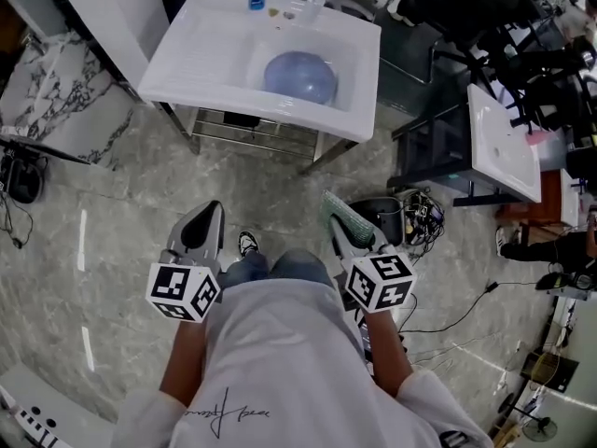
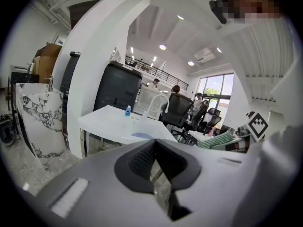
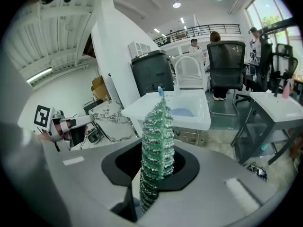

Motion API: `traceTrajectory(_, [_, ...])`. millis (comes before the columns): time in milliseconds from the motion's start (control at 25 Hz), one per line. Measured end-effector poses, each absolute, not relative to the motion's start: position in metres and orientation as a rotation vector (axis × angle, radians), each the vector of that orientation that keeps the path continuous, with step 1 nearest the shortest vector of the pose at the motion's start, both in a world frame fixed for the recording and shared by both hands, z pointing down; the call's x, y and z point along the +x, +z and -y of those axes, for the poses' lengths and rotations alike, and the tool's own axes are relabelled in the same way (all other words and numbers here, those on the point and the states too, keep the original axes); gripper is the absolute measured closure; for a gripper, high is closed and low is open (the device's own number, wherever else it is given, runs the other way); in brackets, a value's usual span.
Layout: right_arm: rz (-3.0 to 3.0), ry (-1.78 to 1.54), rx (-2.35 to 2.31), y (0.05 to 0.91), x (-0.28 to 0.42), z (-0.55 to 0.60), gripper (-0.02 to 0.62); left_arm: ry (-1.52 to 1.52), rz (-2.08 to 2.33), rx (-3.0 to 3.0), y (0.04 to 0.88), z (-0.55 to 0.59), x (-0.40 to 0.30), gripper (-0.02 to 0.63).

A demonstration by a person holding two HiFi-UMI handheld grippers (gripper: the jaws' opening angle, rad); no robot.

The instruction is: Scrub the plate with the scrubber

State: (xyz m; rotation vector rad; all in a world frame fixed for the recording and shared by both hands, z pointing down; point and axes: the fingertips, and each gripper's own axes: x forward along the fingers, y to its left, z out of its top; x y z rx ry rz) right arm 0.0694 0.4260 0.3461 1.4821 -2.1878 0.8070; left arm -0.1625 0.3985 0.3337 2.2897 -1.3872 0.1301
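Two grippers sit low in the head view, and the sink is high in the frame, well apart from both. My left gripper (image 1: 207, 215) is squeezed shut with nothing in it. In the left gripper view I see only a thin slit of floor between its jaws. My right gripper (image 1: 338, 220) is pinched on the green scrubber (image 3: 156, 141), which sticks out past the jaw tips. The scrubber's long side runs the way the jaws point, toward the sink, and I see it edge-on in the right gripper view.

The blue plate (image 1: 300, 77) lies in the bowl of the white sink (image 1: 201, 59), at the top middle of the head view. It is straight up the frame from the gap between my grippers, a bit more to the right gripper's side. So I think the scrubber hand is the nearer one. It has to go forward over the sink's front edge before any scrubbing can start.

Some things are hard to see. In both gripper views the sink's rim cuts off most of the plate. I cannot tell if the plate is face up or face down, or if there is water. The scrubber's bottom end is hidden down between the jaws.
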Motion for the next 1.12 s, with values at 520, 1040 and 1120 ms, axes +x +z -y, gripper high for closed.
traceTrajectory(520, [2.314,0.840,1.451,0.345,0.059,-0.352,0.543,0.149,1.358,2.300,0.344,-0.339,-0.166,0.551])
traceTrajectory(1040, [2.481,0.720,1.456,0.330,0.085,-0.190,0.529,0.147,1.303,2.352,0.316,-0.172,-0.113,0.551])
traceTrajectory(1120, [2.449,0.750,1.470,0.335,0.096,-0.165,0.529,0.151,1.291,2.361,0.313,-0.147,-0.102,0.551])
